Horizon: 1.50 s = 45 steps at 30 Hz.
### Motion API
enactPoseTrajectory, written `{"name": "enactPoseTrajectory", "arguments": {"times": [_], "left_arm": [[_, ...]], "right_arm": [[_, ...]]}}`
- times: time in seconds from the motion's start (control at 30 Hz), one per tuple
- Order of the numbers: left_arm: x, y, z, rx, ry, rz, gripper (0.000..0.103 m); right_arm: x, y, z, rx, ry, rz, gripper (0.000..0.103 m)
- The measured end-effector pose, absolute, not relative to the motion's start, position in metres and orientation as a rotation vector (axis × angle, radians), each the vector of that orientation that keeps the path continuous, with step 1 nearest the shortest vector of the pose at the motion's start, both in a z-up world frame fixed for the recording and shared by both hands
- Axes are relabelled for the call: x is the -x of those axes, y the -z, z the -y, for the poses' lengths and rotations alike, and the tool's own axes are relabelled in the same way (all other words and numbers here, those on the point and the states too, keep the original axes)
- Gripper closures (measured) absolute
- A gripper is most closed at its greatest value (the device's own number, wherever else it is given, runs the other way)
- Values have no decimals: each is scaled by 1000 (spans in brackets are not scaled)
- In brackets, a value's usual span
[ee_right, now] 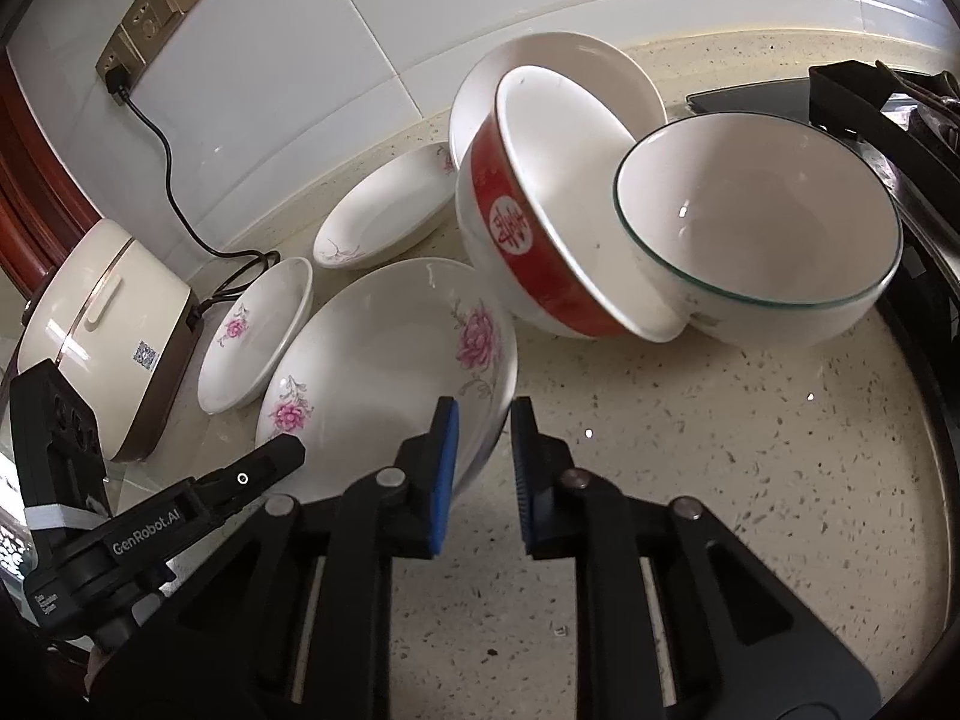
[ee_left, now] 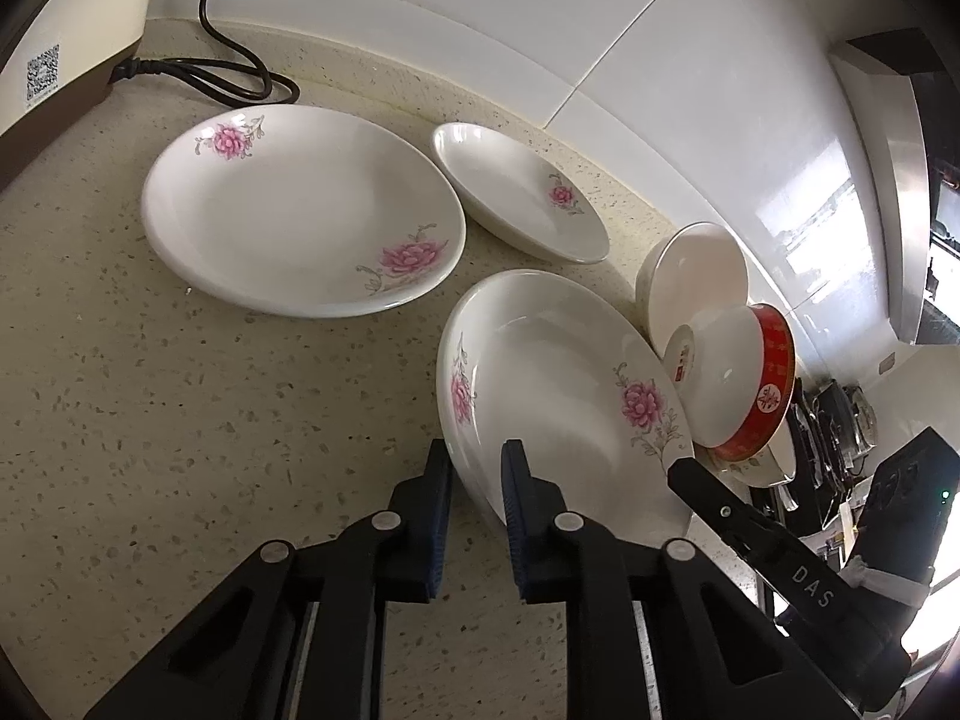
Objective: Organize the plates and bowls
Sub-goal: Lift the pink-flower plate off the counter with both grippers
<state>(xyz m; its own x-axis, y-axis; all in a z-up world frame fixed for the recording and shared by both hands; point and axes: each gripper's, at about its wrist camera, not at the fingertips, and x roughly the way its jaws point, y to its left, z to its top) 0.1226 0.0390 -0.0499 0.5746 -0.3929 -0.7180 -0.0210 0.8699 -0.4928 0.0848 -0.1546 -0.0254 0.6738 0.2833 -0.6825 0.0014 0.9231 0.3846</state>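
A floral deep plate [ee_left: 558,384] sits tilted on the speckled counter, also in the right wrist view [ee_right: 390,354]. My left gripper [ee_left: 477,456] straddles its near rim, one finger on each side, jaws slightly apart. My right gripper [ee_right: 483,420] straddles the opposite rim the same way and also shows in the left wrist view [ee_left: 684,468]. A larger floral plate [ee_left: 300,210] and a small floral plate [ee_left: 516,192] lie behind. A red-banded bowl [ee_right: 540,228] leans in a white bowl [ee_right: 540,60], beside a green-rimmed bowl [ee_right: 756,222].
A cream rice cooker [ee_right: 102,324] with a black power cord [ee_left: 240,72] stands at the counter's left end. A wall socket [ee_right: 156,12] is on the white tiles. A black stove edge [ee_right: 900,138] borders the right.
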Motion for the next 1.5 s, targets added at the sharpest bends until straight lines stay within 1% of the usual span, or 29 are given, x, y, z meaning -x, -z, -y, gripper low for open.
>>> {"name": "enactPoseTrajectory", "arguments": {"times": [0.77, 1.5], "left_arm": [[-118, 48, -40, 479, 217, -942, 85], [-91, 43, -46, 471, 198, -927, 85]], "right_arm": [[-80, 26, 155, -369, -179, -821, 85], [-67, 29, 149, -363, -211, -824, 86]]}}
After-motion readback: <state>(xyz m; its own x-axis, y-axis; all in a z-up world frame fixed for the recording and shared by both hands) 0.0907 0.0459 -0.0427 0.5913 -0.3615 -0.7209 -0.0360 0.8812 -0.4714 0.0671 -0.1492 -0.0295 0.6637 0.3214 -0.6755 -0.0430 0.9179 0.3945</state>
